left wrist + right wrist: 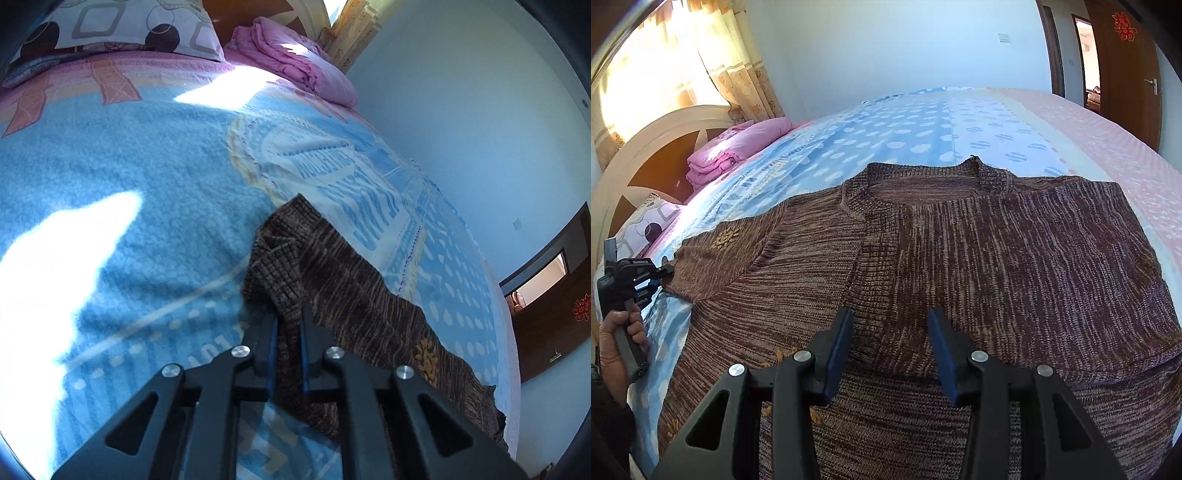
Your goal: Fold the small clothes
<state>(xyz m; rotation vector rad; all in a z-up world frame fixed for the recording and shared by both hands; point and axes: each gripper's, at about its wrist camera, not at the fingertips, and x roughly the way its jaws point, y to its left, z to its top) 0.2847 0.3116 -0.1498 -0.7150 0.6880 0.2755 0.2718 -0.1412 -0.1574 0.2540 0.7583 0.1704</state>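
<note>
Sweater fabric fills the lower centre of the left wrist view, where a brown knitted sleeve runs from the middle of the frame toward the lower right over the blue blanket of the bed. The left gripper is seen with its jaws narrow and closed on the sleeve end, so that this part can probably be carried over the body for a fold. At the top of the frame a pillow and a folded pink quilt are kept away from the work.

In the right wrist view the sweater is spread flat across the centre of the frame, collar toward the top, which is a good position for folding. The right gripper is held just above the chest area with jaws wide and nothing between them. At the left edge the left gripper is seen pinching the sleeve tip, held by a hand. The sleeve is judged not yet folded.
</note>
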